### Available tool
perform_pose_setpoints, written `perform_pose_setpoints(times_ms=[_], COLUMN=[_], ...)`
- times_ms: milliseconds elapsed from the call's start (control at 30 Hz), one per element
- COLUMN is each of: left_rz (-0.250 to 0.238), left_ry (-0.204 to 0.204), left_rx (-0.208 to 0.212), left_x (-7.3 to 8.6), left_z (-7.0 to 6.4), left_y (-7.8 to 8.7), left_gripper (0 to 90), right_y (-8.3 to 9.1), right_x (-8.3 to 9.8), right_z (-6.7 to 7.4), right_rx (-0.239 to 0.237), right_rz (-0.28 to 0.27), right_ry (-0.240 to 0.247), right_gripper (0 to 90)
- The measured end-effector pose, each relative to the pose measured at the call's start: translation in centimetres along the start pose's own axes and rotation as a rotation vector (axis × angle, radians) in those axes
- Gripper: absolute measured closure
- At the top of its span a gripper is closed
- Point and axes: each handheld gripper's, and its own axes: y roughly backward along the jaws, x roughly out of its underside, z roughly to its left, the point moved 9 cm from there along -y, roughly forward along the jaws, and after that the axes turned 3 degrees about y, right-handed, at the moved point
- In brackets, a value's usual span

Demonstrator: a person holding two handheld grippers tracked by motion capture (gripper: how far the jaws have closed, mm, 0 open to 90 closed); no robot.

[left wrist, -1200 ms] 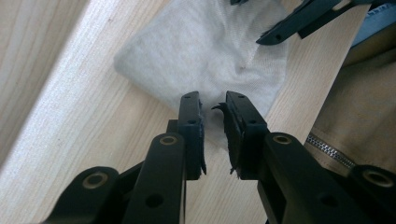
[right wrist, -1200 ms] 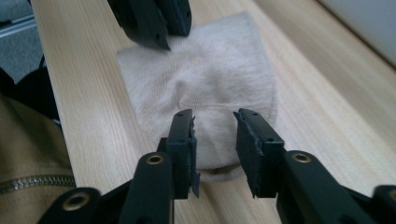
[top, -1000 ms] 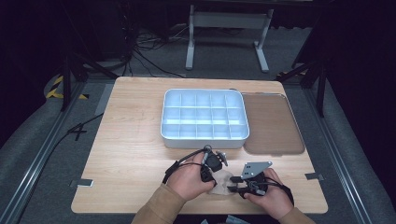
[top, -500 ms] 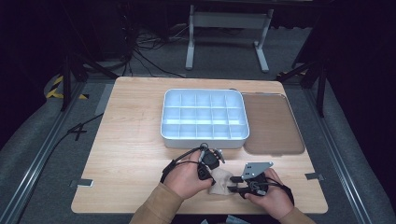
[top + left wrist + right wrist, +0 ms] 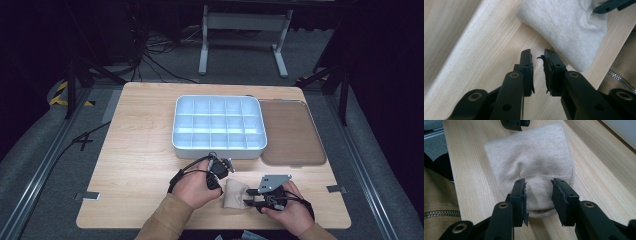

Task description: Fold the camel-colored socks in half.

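**Two grippers working at a folded beige cloth near the table's front edge**

A small beige cloth is lying on the wooden table, close to the person's edge and in front of the white divided tray. A brown lid is sitting just beside the tray on its right.

The left gripper is hovering over bare wood just beside the cloth's edge. Its jaws have just been closing and are now standing a narrow slit apart, with nothing between them; the cloth is lying past the tips, not touched by the pads. In the high view the left hand is resting at the cloth's left side.

The right gripper is reaching onto the cloth from the other side. Its jaws are standing partly apart, one on each side of a raised fold of the fabric. Whether the pads are actually pressing on that fold is hard to tell from this angle; a gap seems to be showing at each pad. The right hand is lying low on the table at the cloth's right.
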Motion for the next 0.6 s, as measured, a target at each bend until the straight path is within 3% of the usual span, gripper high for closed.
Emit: perform_pose_setpoints(times_ms=[233, 367, 600], left_rz=[0.013, 0.046, 0.025], left_ry=[-0.056, -0.096, -0.117], left_rx=[-0.030, -0.035, -0.043], left_x=[-0.3, -0.2, -0.6], left_z=[-0.5, -0.7, -1.0], left_y=[-0.8, -1.4, -1.3], left_gripper=[87.3, 87.8, 87.4], right_y=[0.0, 0.0, 0.1], right_x=[0.0, 0.0, -0.1], right_z=[0.0, 0.0, 0.0], right_rx=[0.000, 0.002, 0.003], right_rz=[-0.002, -0.001, -0.006], right_ry=[-0.006, -0.003, -0.002], right_gripper=[63.9, 64.4, 65.8])
